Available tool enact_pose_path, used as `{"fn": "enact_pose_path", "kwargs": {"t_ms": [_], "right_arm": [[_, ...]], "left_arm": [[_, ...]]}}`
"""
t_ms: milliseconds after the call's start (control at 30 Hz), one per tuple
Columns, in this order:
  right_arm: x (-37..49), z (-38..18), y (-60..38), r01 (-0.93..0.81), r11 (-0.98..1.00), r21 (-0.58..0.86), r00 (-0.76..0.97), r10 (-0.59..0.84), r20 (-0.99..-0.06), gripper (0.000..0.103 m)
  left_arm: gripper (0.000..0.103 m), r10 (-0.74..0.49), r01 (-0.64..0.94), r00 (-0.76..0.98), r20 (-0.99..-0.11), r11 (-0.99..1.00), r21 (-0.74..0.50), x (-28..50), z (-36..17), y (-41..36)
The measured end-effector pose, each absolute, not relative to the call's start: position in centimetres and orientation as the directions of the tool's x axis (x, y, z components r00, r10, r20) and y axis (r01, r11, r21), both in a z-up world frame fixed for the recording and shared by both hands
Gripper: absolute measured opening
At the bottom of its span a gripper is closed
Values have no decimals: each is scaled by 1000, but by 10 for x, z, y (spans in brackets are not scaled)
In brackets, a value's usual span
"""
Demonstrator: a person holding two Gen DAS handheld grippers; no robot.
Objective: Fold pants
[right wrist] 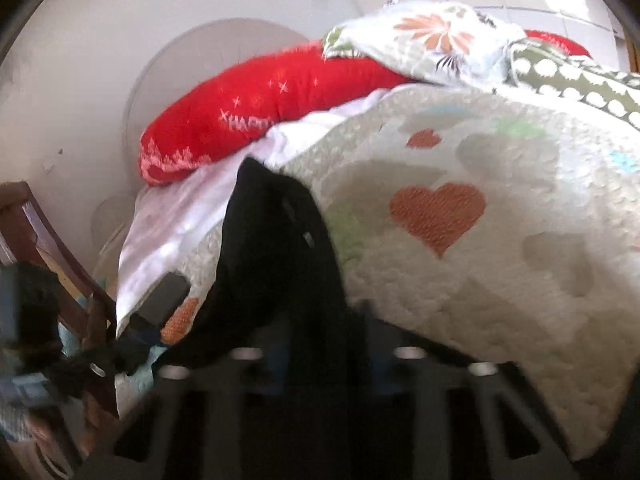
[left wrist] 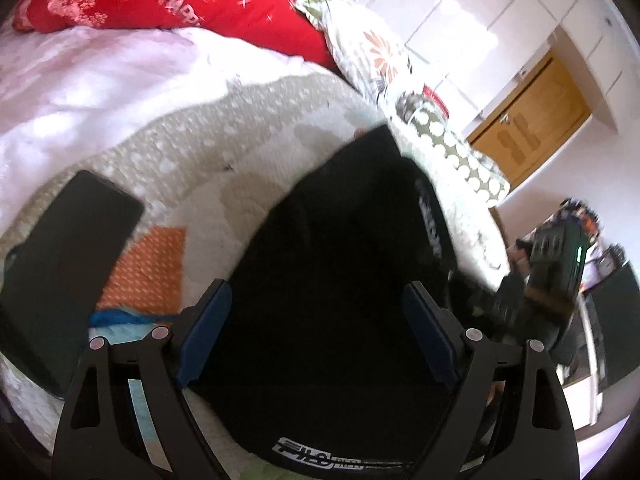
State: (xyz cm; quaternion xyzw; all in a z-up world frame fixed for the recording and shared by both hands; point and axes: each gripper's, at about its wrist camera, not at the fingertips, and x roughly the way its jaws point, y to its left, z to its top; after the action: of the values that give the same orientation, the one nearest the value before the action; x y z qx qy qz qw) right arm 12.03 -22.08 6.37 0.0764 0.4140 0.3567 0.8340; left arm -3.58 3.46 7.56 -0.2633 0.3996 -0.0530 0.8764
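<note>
The left gripper (left wrist: 318,336) has its two blue-padded fingers (left wrist: 206,332) spread wide, with the black pants (left wrist: 340,264) lying between and beneath them; the pads do not press the cloth. The pants stretch away across a cream quilt (left wrist: 224,148) with an orange patch, their far corner close to the bed's right edge. A flat black phone-like slab (left wrist: 68,256) lies on the quilt to the left, apart from the pants. Between the pants and a red pillow (left wrist: 180,0) at the head, the quilt and a white sheet (left wrist: 80,80) lie bare.

The right gripper (right wrist: 328,354) is blurred. Its fingers stand close together, and the pants (right wrist: 276,256) rise as a dark fold just in front; whether the fingers pinch the cloth cannot be told. To the right, the quilt (right wrist: 500,280), with an orange heart (right wrist: 438,216), spreads bare to a dotted green coverlet (right wrist: 580,76) and floral pillow (right wrist: 432,36). At the left, a wooden chair (right wrist: 52,248) stands beside the bed edge.
</note>
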Motion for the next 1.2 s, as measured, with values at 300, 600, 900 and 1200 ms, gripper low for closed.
{"fn": "enact_pose_path", "kwargs": {"t_ms": [300,600,900,1200], "right_arm": [[30,42,-174,-724,567,393,162,694,-702,21],[-16,60,-277,-530,704,474,371,694,-617,43],[-1,81,-405,-133,832,538,655,481,-583,53],[31,93,-435,3,817,577,693,414,-590,55]], "left_arm": [[89,-307,-167,681,-665,819,-549,-55,64,55],[89,-283,-166,660,-696,848,-503,-47,49,35],[89,-275,-162,675,-685,850,-501,-20,56,24],[16,-262,-101,679,-686,892,-441,-9,63,7]]}}
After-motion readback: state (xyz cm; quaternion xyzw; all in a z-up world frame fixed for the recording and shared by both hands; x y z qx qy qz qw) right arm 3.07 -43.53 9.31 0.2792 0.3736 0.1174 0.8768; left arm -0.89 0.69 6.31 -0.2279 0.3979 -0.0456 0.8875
